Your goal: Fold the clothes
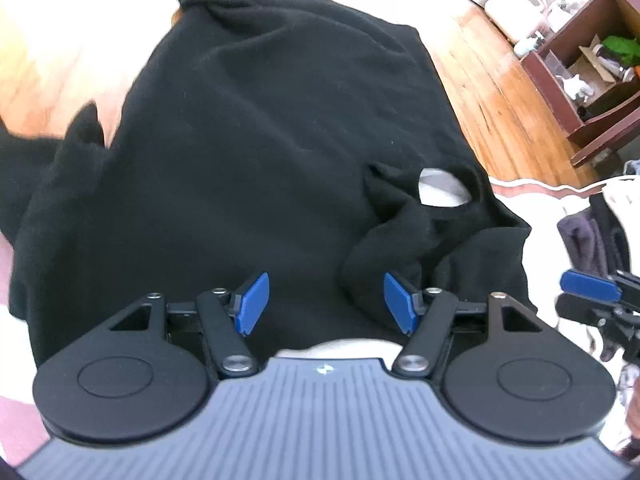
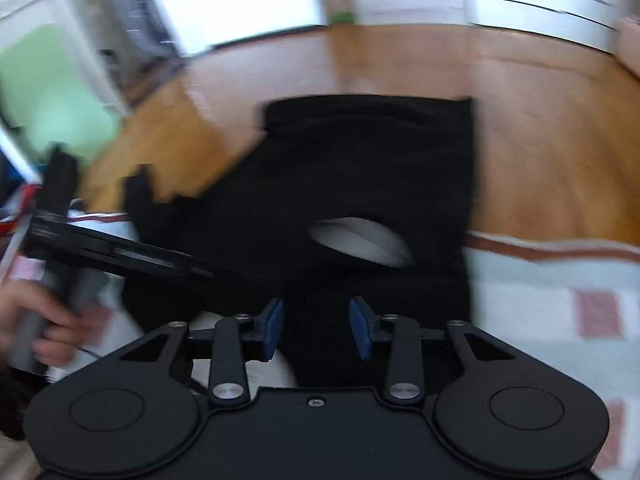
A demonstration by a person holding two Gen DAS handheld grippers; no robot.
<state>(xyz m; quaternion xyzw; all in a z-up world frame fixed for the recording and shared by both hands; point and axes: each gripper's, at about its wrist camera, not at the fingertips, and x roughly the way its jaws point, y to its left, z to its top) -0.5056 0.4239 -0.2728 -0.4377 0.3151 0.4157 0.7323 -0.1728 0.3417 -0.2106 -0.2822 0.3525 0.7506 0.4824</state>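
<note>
Left wrist view shows a black sweater (image 1: 260, 152) spread over a pale blanket (image 2: 540, 280), its far end hanging toward a wooden floor (image 1: 492, 92). Its neck opening (image 1: 442, 188) gapes near a rumpled sleeve. The left gripper (image 1: 326, 304) hovers just above the near hem, blue fingers spread wide, holding nothing. In the blurred right wrist view, the right gripper (image 2: 316, 330) also seems parted and empty. The fabric looks soft, light and floppy; a hem or shoulder edge likely offers the best hold.

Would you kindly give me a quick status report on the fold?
Left gripper open, empty. Right gripper open, empty. Black garment spread out, unfolded, neck opening nearest. Nothing in the way.
</note>
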